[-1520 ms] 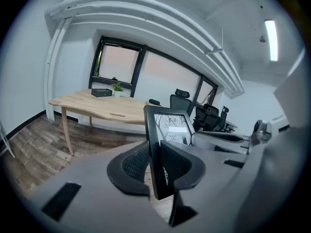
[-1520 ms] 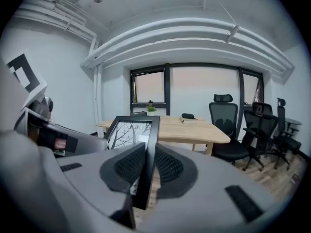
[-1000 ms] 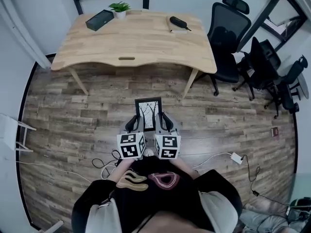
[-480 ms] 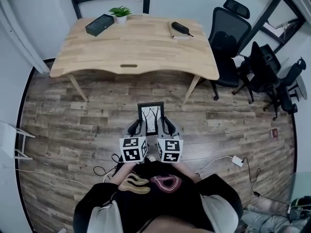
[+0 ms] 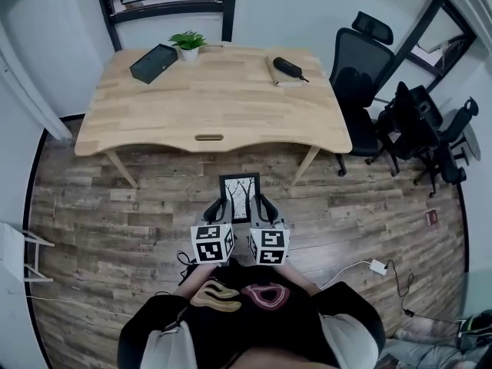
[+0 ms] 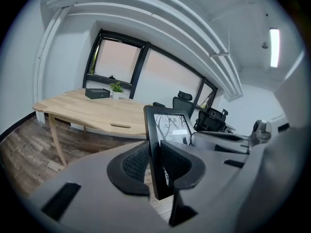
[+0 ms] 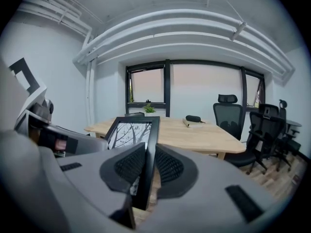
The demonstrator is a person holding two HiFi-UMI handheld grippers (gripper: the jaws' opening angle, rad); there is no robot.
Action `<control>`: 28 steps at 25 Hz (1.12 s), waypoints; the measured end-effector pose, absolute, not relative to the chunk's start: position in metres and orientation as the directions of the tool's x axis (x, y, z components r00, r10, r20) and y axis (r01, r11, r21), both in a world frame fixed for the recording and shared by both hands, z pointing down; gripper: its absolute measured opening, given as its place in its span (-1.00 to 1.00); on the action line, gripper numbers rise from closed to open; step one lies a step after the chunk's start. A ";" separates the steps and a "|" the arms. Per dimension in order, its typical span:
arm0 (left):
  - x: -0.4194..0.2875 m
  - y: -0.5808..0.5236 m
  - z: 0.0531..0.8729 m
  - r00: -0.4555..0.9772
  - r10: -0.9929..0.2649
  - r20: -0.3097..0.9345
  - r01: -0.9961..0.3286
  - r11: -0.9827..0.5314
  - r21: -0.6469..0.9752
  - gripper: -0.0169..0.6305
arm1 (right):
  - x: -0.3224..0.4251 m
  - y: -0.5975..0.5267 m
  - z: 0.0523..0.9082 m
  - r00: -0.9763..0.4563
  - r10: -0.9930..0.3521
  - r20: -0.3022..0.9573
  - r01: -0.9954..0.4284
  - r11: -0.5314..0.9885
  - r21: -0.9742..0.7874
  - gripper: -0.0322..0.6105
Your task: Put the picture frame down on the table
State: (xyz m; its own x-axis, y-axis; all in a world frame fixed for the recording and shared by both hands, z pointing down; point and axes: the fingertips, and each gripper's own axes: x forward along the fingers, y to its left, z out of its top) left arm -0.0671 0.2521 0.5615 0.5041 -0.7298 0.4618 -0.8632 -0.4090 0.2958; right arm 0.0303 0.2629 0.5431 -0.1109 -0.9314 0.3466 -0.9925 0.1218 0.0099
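Note:
A black picture frame [image 5: 239,196] with a bare-tree print hangs upright over the wood floor, a short way in front of the wooden table [image 5: 211,98]. My left gripper [image 5: 221,208] is shut on the frame's left edge, and my right gripper [image 5: 260,207] is shut on its right edge. In the left gripper view the frame [image 6: 165,135] stands pinched between the ribbed pads of the left gripper [image 6: 154,160]. The right gripper view shows the frame [image 7: 133,139] clamped the same way by the right gripper [image 7: 147,166], with the table [image 7: 194,135] beyond.
On the table's far side lie a dark box [image 5: 154,62], a small potted plant [image 5: 189,41] and a black case on a book [image 5: 287,68]. Black office chairs [image 5: 369,75] stand to the right. Cables and a white adapter [image 5: 377,267] lie on the floor near my feet.
Both grippers and the frame have stayed together while the view has shifted: the table now sits lower in the head view and closer to the frame.

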 end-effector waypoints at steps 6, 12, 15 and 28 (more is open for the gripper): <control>-0.093 0.195 0.558 0.526 -0.720 0.452 -0.850 -0.436 0.294 -0.69 | 0.004 0.207 0.541 -0.094 -0.935 0.343 -0.994 0.107 0.021 -0.68; -0.120 0.159 0.560 0.549 -0.699 0.458 -0.836 -0.456 0.305 -0.69 | -0.024 0.175 0.540 -0.072 -0.934 0.349 -0.996 0.087 0.027 -0.67; -0.126 0.148 0.563 0.559 -0.689 0.462 -0.829 -0.466 0.308 -0.69 | -0.030 0.166 0.544 -0.062 -0.933 0.355 -0.997 0.076 0.026 -0.67; -0.117 0.110 0.567 0.584 -0.666 0.463 -0.811 -0.493 0.313 -0.69 | -0.021 0.131 0.550 -0.019 -0.930 0.368 -0.999 0.028 0.019 -0.67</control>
State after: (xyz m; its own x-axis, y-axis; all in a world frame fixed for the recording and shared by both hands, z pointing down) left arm -0.1169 0.1098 0.5669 0.5843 -0.6663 0.4633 -0.8113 -0.4935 0.3134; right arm -0.0211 0.1309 0.5497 -0.0191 -0.9296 0.3681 -0.9994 0.0279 0.0186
